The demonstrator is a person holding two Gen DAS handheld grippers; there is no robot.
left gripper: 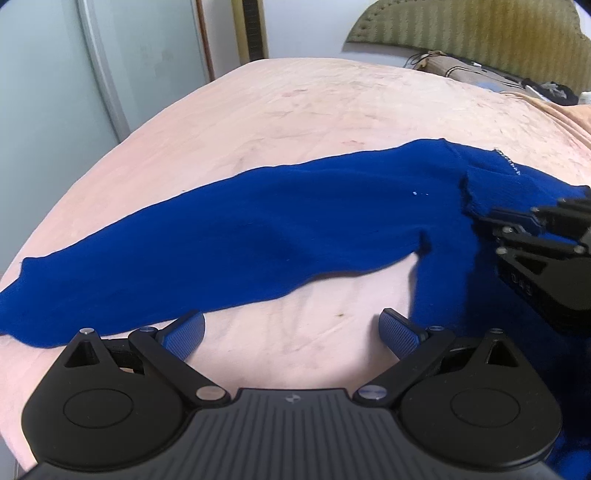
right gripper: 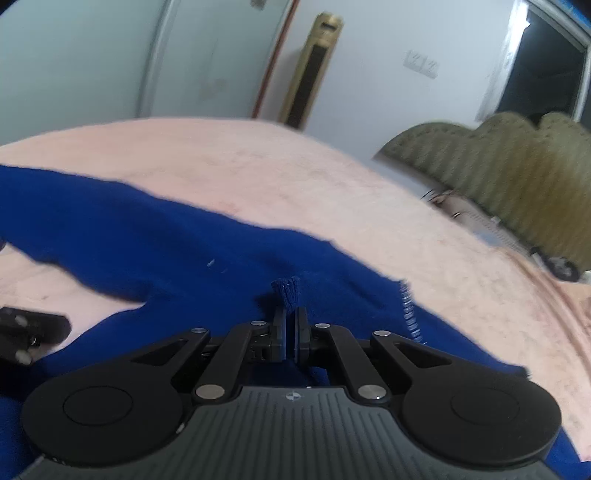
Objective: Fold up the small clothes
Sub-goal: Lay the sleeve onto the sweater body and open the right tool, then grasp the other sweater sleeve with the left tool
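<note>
Blue sweater [left gripper: 258, 229] spread across the pink bed [left gripper: 295, 110], far edge ringed by bare sheet. Right gripper [right gripper: 290, 325] clamped on a pinched fold of knit (jaws nearly together). Left gripper [left gripper: 291, 332] spread wide, holding nothing. Lettering on the right gripper too blurred to read.

Sweater [left gripper: 258, 236] spread across bed [left gripper: 295, 110]. Left gripper [left gripper: 291, 332] over bed at sweater's near edge. Right gripper [right gripper: 290, 328] on sweater. Headboard [left gripper: 480, 33] behind.

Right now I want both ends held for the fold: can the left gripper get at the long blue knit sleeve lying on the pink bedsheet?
Probably yes: the left gripper is open, nothing lies between it and the sleeve.
</note>
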